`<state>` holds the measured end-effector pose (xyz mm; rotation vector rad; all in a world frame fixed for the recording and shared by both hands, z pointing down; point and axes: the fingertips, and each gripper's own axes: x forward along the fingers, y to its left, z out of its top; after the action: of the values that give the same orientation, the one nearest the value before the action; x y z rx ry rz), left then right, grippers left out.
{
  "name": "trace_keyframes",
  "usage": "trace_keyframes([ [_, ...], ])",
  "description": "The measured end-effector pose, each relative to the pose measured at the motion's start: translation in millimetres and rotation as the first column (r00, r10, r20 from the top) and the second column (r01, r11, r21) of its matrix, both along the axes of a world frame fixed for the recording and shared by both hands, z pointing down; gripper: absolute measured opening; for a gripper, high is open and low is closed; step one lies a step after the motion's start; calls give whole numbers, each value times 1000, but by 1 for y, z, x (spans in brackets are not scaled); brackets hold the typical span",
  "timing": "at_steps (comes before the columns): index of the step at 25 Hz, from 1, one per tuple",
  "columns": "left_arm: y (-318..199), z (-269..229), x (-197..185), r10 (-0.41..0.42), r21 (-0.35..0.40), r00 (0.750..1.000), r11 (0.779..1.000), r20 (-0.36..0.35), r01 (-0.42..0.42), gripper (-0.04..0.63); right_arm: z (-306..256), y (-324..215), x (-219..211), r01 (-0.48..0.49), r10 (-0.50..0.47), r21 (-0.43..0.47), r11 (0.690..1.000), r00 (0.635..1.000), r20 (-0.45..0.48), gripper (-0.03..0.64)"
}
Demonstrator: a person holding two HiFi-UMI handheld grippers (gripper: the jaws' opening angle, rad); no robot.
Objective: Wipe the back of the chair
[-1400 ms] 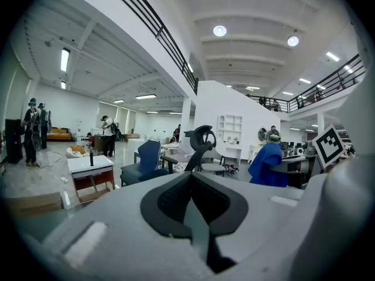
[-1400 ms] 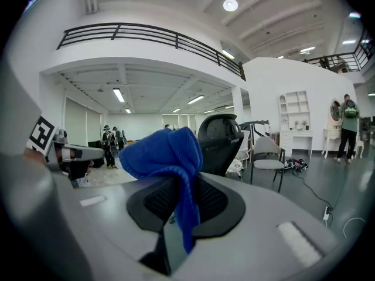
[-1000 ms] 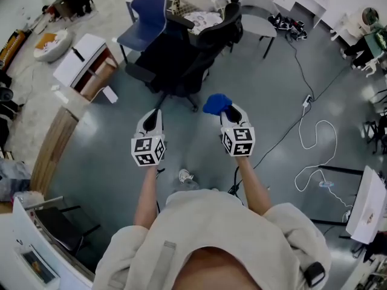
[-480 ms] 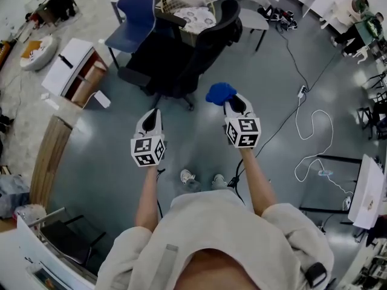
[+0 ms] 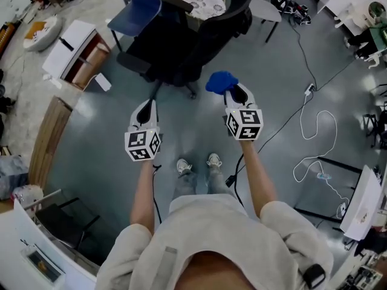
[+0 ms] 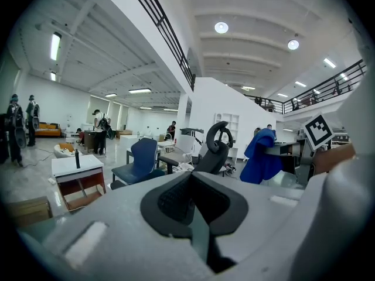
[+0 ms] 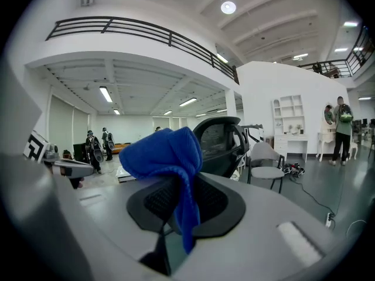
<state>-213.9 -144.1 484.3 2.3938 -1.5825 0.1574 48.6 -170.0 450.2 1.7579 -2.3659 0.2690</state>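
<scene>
A black office chair stands on the grey floor ahead of me, its back turned toward my right side; its mesh back also fills the middle of the right gripper view. My right gripper is shut on a blue cloth, which bunches above the jaws. It hangs well short of the chair. My left gripper is shut with nothing in it, and the chair shows far off in its view.
A blue chair stands left of the black one. A white cabinet and a wooden panel lie at the left. A grey chair and a white cable are at the right. People stand far off.
The view has slid forward: the black chair now sits higher in the head view. My feet show under the grippers. Both grippers keep their hold and spacing.
</scene>
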Motion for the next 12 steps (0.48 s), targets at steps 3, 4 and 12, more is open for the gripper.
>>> trace_keyframes([
  [3,3,7,15,-23,-14,1000,1000,16,23,5,6,-5,8,34,-34,-2,999,999,17,67],
  [4,5,9,20,-30,-18,999,999,24,31,5,8,-6,10,46,-46,-2,999,999,23,67],
  [12,20,18,27,-169,-31,984,985,62,171,5,27,-8,28,126,-125,-16,992,990,67,67],
])
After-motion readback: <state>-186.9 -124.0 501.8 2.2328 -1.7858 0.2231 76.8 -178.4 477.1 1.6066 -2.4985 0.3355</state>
